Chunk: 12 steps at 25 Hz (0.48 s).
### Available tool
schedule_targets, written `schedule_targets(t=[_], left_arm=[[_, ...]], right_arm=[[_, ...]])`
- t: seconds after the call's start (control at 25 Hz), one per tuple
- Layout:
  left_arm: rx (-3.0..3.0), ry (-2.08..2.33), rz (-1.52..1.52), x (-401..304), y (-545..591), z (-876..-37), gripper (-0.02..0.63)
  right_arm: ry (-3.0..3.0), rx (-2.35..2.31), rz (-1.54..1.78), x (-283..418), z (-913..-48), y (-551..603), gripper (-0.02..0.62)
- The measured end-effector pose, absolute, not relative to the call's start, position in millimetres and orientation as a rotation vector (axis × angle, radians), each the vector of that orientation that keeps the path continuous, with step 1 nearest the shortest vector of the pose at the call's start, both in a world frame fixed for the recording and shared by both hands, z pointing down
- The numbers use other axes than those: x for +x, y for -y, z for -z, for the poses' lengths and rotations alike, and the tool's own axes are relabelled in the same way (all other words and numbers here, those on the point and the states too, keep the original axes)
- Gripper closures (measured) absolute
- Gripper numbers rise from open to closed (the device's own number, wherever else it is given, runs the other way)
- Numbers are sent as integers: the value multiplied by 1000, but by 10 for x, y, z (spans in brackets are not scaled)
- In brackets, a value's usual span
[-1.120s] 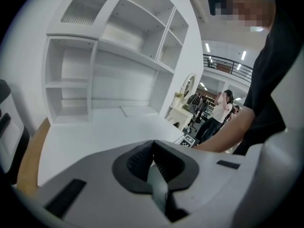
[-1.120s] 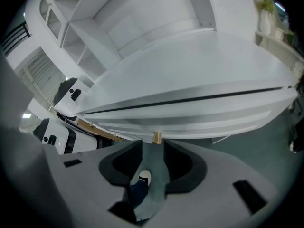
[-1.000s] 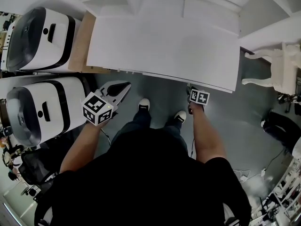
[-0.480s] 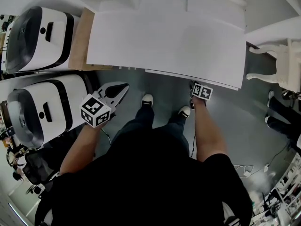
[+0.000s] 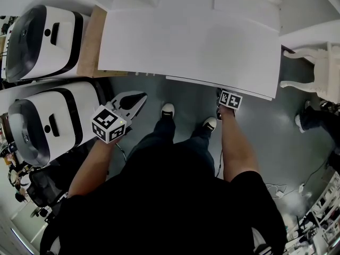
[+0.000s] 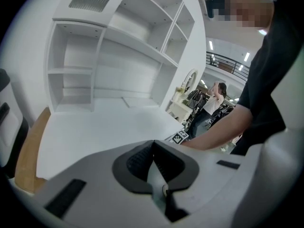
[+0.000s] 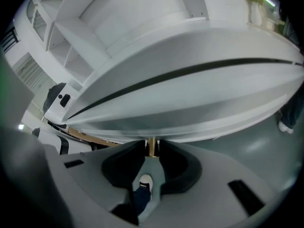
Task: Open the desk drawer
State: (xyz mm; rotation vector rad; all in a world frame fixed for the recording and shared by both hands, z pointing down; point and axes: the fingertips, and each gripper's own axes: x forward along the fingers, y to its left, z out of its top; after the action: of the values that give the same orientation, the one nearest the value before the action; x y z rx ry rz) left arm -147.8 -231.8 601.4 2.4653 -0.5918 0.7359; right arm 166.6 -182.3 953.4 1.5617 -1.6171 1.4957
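Two white machines (image 5: pixel 45 36) side by side at nine to ten o'clock in the head view, next to a wooden panel (image 5: pixel 89 41) set against the white desk (image 5: pixel 191 41) at twelve. Drawer (image 7: pixel 190 101) under the desk's near edge, its brass knob (image 7: pixel 151 146) at one o'clock from the person's shoes (image 5: pixel 168 109). Right gripper (image 7: pixel 151 152) brought up around that knob, jaws just closing in, pads close beside it with a slim gap showing. Left gripper (image 6: pixel 153 146) at eleven o'clock from the shoes, short of the desk, jaws together on nothing. White chair (image 5: pixel 313 73) at two o'clock.
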Motion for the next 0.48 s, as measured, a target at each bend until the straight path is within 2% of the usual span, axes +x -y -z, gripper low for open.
schedule_targets(t=[0.48], left_arm=[[2468, 570, -723, -1447, 2303, -6026, 597]], right_arm=[[1588, 1506, -1483, 1639, -9548, 1815, 508]])
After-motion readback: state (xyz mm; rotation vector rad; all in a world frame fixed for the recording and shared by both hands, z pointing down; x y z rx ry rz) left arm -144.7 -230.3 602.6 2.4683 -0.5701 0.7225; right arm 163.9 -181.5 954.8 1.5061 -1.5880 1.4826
